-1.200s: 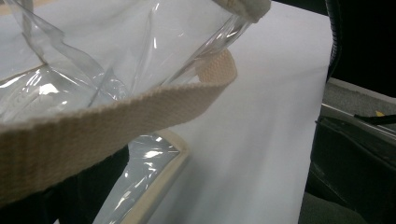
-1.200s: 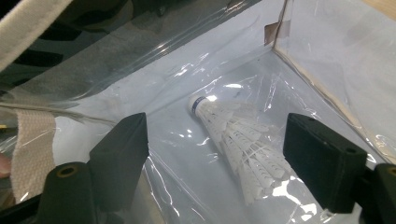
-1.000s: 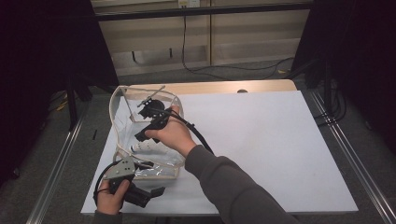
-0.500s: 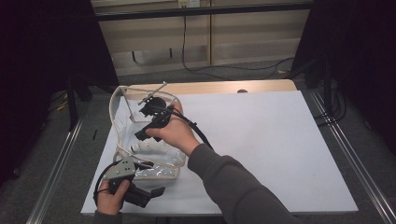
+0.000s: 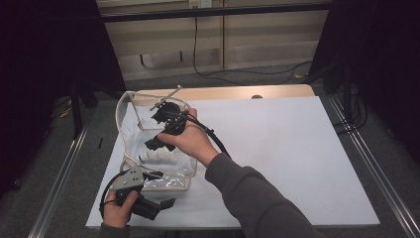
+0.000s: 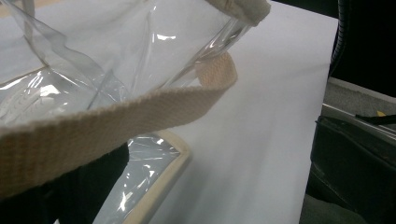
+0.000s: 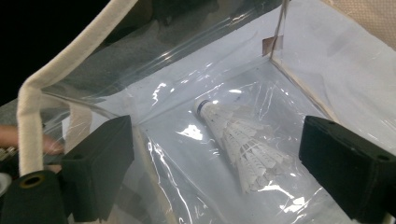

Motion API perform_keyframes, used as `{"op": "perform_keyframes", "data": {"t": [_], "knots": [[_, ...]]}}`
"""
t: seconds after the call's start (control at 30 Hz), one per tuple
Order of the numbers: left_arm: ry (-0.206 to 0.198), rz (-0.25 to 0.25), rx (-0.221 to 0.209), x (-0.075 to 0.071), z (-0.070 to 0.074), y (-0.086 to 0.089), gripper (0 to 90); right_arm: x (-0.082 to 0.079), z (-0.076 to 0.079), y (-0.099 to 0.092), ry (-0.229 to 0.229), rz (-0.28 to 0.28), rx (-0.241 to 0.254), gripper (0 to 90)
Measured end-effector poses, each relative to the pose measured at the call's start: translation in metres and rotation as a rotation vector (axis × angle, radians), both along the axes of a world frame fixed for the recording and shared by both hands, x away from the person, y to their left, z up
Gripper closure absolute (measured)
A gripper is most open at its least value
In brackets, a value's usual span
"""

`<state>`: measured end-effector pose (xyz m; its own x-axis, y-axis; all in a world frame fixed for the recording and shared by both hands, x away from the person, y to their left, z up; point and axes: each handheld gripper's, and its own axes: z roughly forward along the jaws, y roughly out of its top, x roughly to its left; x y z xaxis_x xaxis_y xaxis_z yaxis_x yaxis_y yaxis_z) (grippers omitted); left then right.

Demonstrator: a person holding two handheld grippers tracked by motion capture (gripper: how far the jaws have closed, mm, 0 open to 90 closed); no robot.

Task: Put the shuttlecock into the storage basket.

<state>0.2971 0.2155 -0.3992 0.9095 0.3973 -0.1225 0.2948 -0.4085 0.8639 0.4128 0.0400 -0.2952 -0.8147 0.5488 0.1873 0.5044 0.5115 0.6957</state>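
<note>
A clear plastic tote bag (image 5: pixel 122 115) with beige trim lies open on the white table (image 5: pixel 297 148). A white shuttlecock (image 7: pixel 243 144) lies loose on the bag's bottom, seen through the plastic as the shuttlecock (image 5: pixel 156 157) from above. My right gripper (image 5: pixel 154 143) hangs in the bag's mouth. In its own view the right gripper (image 7: pixel 215 154) is open and its jaws have just been opening; the pads touch nothing. My left gripper (image 5: pixel 150 175) sits at the bag's near edge, shut on the beige strap (image 6: pixel 140 116).
The bag takes up the table's left part; the white sheet stretches bare to the right. A wooden strip (image 5: pixel 237 92) runs along the far edge. Metal rails (image 5: pixel 364 158) flank the table, and cables (image 5: pixel 208 74) lie on the floor beyond.
The right hand has edged slightly farther over the bag's mouth. The left hand and the bag have kept still.
</note>
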Motion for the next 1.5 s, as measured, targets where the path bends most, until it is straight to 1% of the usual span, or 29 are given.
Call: {"op": "perform_keyframes", "data": {"t": [0.13,0.23,0.3,0.43,0.5,0.53,0.7,0.73,0.77,0.97,1.07,1.27,1.37,1.4,1.5], "knots": [[0.003,0.003,-0.003,0.000,0.000,-0.001,4.3,-0.004,0.001,-0.005,0.000,0.027,0.025,5.5],[0.001,0.000,0.003,0.000,0.000,0.000,4.3,-0.008,0.002,-0.010,0.000,0.040,0.035,4.8],[0.001,0.002,0.005,-0.001,0.000,-0.001,4.3,-0.011,0.004,-0.012,-0.012,0.055,0.033,4.6],[0.001,0.003,0.003,-0.002,0.000,0.000,4.3,-0.014,0.006,-0.019,-0.010,0.064,0.046,4.5],[0.004,0.008,-0.005,-0.003,0.000,0.000,4.3,-0.015,0.006,-0.023,-0.009,0.064,0.058,4.5],[-0.001,0.006,0.004,-0.003,0.000,0.000,4.3,-0.016,0.006,-0.025,-0.008,0.068,0.058,4.6],[0.001,0.008,0.001,-0.003,0.000,0.000,4.3,-0.019,0.005,-0.031,-0.010,0.074,0.056,4.8],[-0.002,0.004,0.009,-0.002,0.000,0.000,4.3,-0.020,0.005,-0.032,-0.013,0.077,0.055,4.8],[-0.002,0.004,0.009,-0.002,0.000,0.000,4.3,-0.020,0.006,-0.034,-0.011,0.078,0.054,4.8],[-0.001,0.001,0.012,-0.002,0.000,-0.001,4.3,-0.025,0.010,-0.043,-0.022,0.082,0.066,4.7],[-0.003,0.002,0.011,-0.001,-0.001,-0.001,4.3,-0.027,0.011,-0.047,-0.017,0.083,0.079,4.4],[-0.002,0.002,0.012,-0.001,-0.001,-0.002,4.3,-0.029,0.008,-0.054,-0.012,0.089,0.077,4.4],[-0.003,0.001,0.015,-0.002,-0.001,-0.001,4.3,-0.030,0.007,-0.057,-0.012,0.099,0.086,4.4],[-0.002,0.003,0.009,-0.002,-0.001,-0.001,4.3,-0.031,0.006,-0.058,-0.013,0.102,0.091,4.4],[-0.002,0.007,0.009,-0.002,-0.001,-0.001,4.3,-0.032,0.004,-0.061,-0.012,0.103,0.090,4.6]]}}
